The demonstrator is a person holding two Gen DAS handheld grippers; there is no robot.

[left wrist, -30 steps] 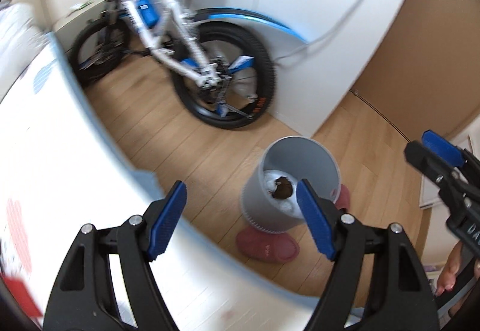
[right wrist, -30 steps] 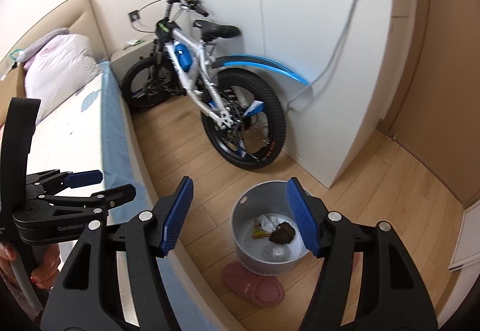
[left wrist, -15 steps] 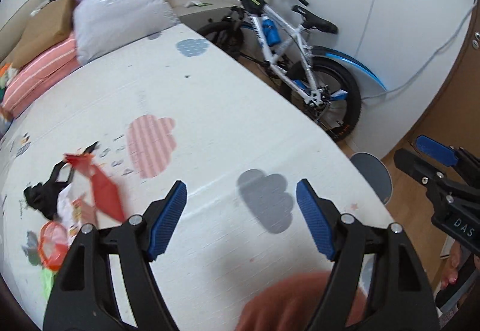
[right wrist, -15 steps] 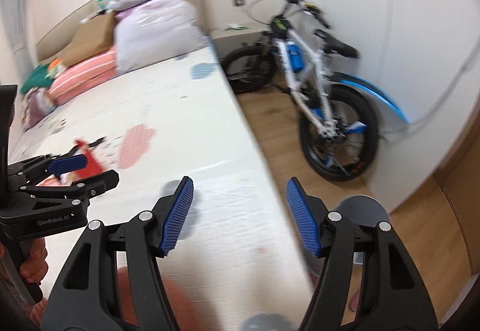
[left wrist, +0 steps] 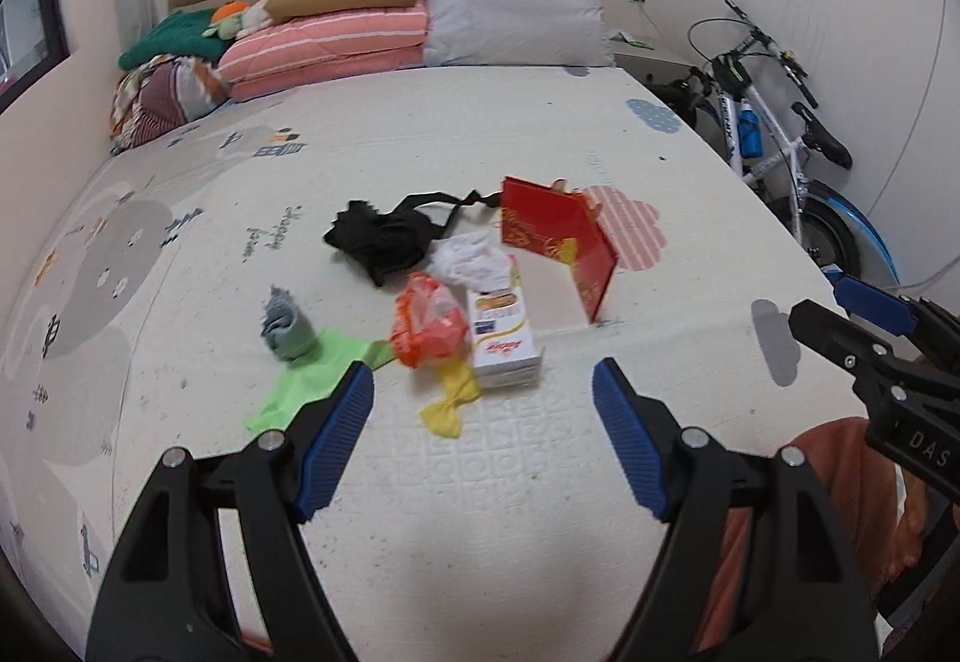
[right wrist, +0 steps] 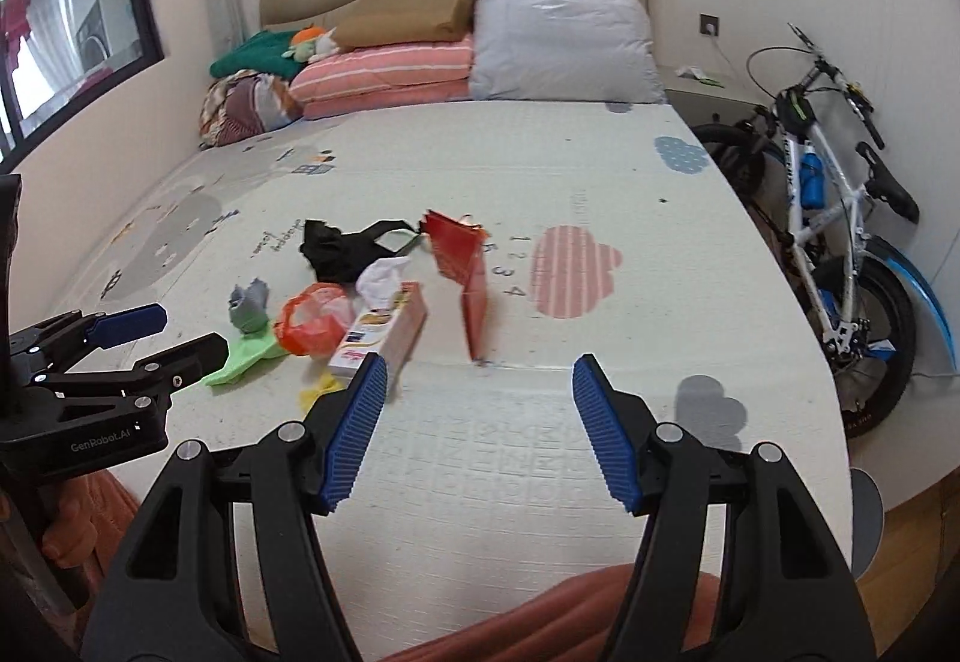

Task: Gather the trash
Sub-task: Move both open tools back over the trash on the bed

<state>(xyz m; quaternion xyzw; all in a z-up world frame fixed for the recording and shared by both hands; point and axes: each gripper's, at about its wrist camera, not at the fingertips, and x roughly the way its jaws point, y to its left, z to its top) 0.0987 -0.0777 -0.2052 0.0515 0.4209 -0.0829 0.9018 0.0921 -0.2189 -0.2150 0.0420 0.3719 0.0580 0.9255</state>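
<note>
A pile of trash lies mid-bed: a red paper bag [left wrist: 558,242] [right wrist: 465,266], a white carton [left wrist: 503,338] [right wrist: 384,329], an orange plastic bag [left wrist: 429,323] [right wrist: 312,323], crumpled white paper [left wrist: 471,260], a yellow wrapper [left wrist: 450,404], a green scrap [left wrist: 306,377], a grey wad [left wrist: 287,326] and a black strap item [left wrist: 384,236] [right wrist: 336,248]. My left gripper [left wrist: 483,437] is open and empty, just short of the pile. My right gripper [right wrist: 477,431] is open and empty, to the right of the pile.
The bed mat [left wrist: 540,512] fills both views. Pillows and folded bedding [left wrist: 420,14] are stacked at the headboard. A bicycle [right wrist: 840,236] stands right of the bed. The grey bin's rim [right wrist: 867,518] peeks past the bed's right edge.
Both grippers have swung left from the bin on the floor, across the bed edge, to face the trash pile on the bed. Both have stayed open and empty.
</note>
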